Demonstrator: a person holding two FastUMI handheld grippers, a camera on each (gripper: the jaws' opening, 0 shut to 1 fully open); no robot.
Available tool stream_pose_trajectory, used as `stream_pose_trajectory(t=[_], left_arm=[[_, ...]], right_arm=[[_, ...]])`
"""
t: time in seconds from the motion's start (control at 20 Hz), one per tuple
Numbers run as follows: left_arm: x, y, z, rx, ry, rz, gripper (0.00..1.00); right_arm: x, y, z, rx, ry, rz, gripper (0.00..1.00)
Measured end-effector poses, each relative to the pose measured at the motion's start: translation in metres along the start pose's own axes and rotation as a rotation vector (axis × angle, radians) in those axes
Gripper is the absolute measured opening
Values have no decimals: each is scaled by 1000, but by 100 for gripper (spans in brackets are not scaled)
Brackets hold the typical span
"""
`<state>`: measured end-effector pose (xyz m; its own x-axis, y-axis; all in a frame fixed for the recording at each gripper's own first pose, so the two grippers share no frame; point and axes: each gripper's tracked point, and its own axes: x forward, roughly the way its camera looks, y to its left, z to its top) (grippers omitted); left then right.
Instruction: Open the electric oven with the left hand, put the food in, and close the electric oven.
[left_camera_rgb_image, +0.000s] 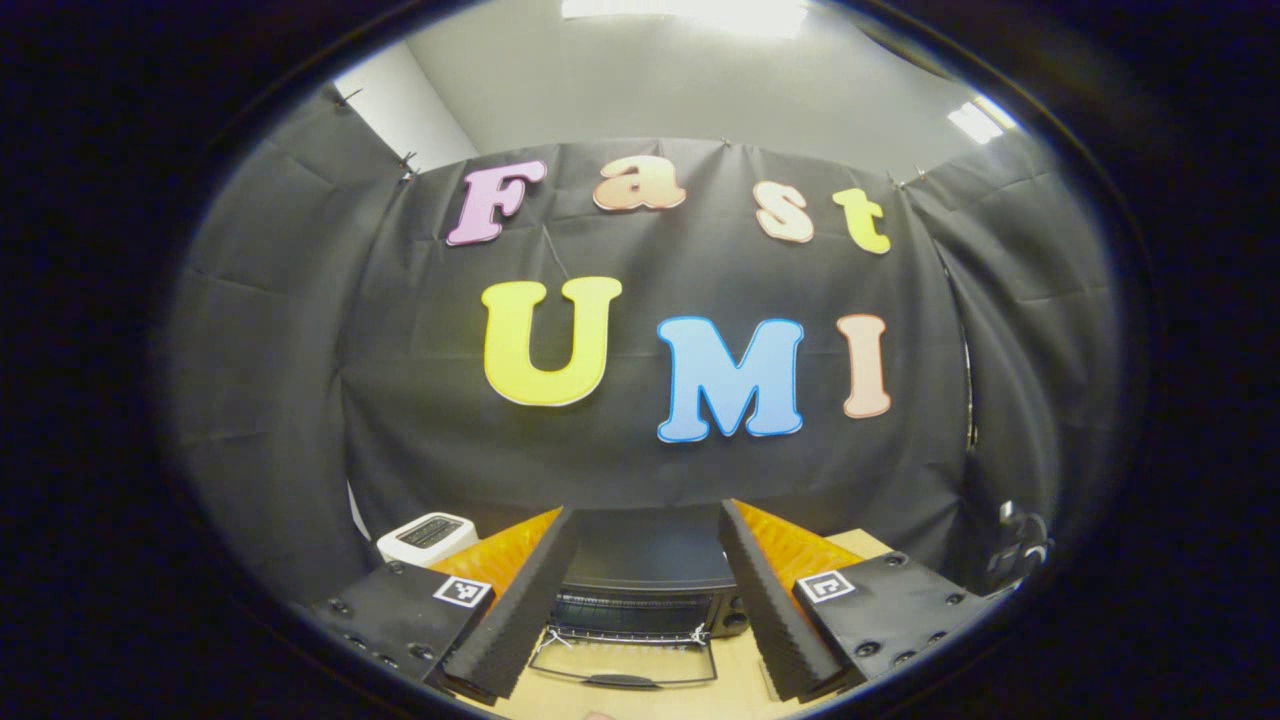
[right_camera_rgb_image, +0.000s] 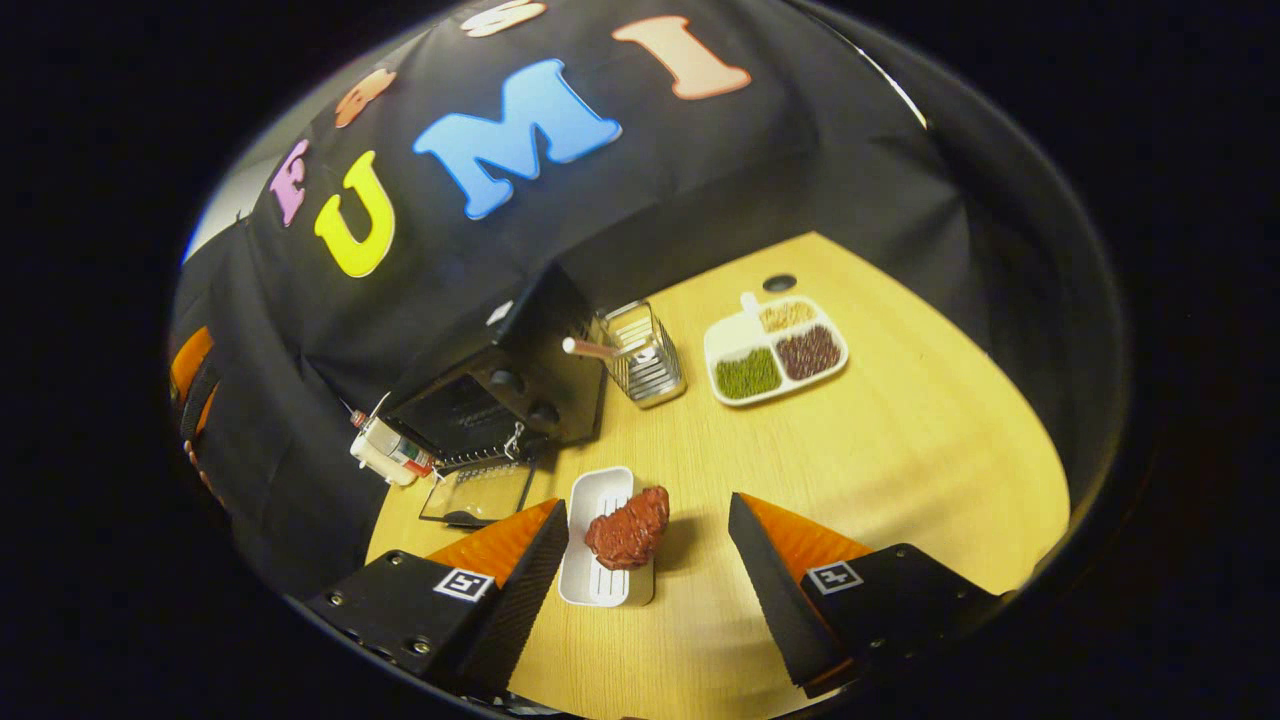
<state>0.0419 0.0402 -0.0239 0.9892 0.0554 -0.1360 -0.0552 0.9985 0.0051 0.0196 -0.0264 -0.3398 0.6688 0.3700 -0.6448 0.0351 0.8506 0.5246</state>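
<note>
Bench: pale wood bench (right_camera_rgb_image: 900, 450), black cloth walls.
Oven: black electric oven (right_camera_rgb_image: 500, 390), glass door (right_camera_rgb_image: 480, 492) already down.
Food: reddish-brown meat lump (right_camera_rgb_image: 628, 528) on white ribbed tray (right_camera_rgb_image: 600, 540).
Left claw (left_camera_rgb_image: 640, 610): apart, empty, facing oven.
Right claw (right_camera_rgb_image: 645, 560): apart, straddling food.
Risk: off-centre squeeze could tip tray or roll meat off.

Both grippers — left gripper (left_camera_rgb_image: 642, 590), right gripper (right_camera_rgb_image: 645, 575) — gape, holding nothing.
</note>
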Motion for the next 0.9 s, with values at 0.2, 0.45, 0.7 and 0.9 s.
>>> stream_pose_trajectory(t=[0.2, 0.45, 0.7, 0.9], left_arm=[[-11, 1, -3, 19, 25, 53, 98], [-32, 11, -12, 19, 59, 130, 98], [-45, 11, -20, 4, 89, 160, 98], [-41, 6, -21, 11, 90, 128, 98]], right_arm=[[39, -4, -26, 88, 109, 74, 97], [65, 4, -33, 171, 154, 120, 90], [54, 11, -21, 326, 177, 199, 25], [59, 23, -18, 381, 156, 213, 11]])
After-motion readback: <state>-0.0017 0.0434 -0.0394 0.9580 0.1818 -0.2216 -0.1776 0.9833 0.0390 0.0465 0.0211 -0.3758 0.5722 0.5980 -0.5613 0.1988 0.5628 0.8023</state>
